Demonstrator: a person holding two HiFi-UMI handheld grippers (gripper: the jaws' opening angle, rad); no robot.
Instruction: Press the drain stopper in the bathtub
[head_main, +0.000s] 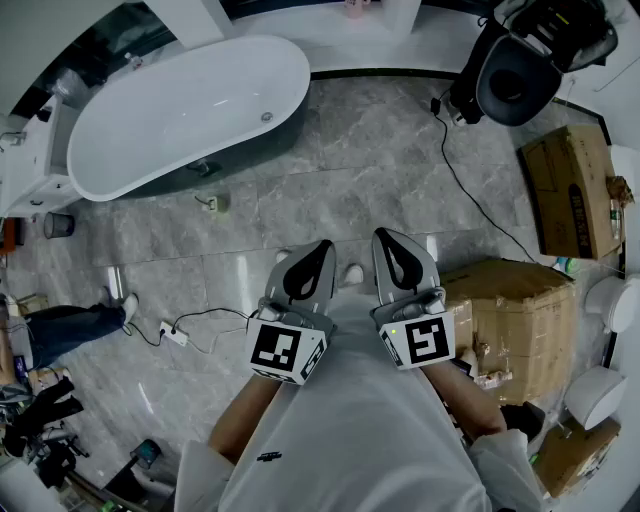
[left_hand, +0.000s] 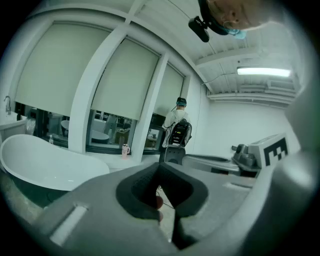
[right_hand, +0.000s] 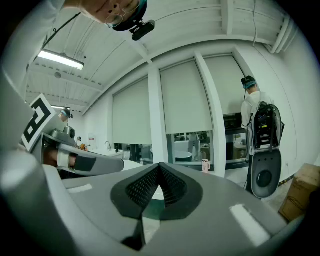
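Note:
A white oval bathtub (head_main: 180, 115) stands on the grey tiled floor at the upper left of the head view. Its small round drain stopper (head_main: 267, 117) sits in the basin near the right end. Both grippers are held close to the body, well short of the tub. My left gripper (head_main: 322, 246) is shut with nothing in it, jaws meeting at the tip (left_hand: 159, 167). My right gripper (head_main: 385, 236) beside it is also shut and empty (right_hand: 160, 167). Part of the tub (left_hand: 45, 167) shows at the lower left of the left gripper view.
Cardboard boxes (head_main: 515, 320) stand close on the right, another (head_main: 572, 190) farther back. A black cable (head_main: 470, 200) and a white power strip (head_main: 175, 336) lie on the floor. A black round device (head_main: 510, 80) stands at the top right. A person with a backpack (left_hand: 179, 127) stands by the windows.

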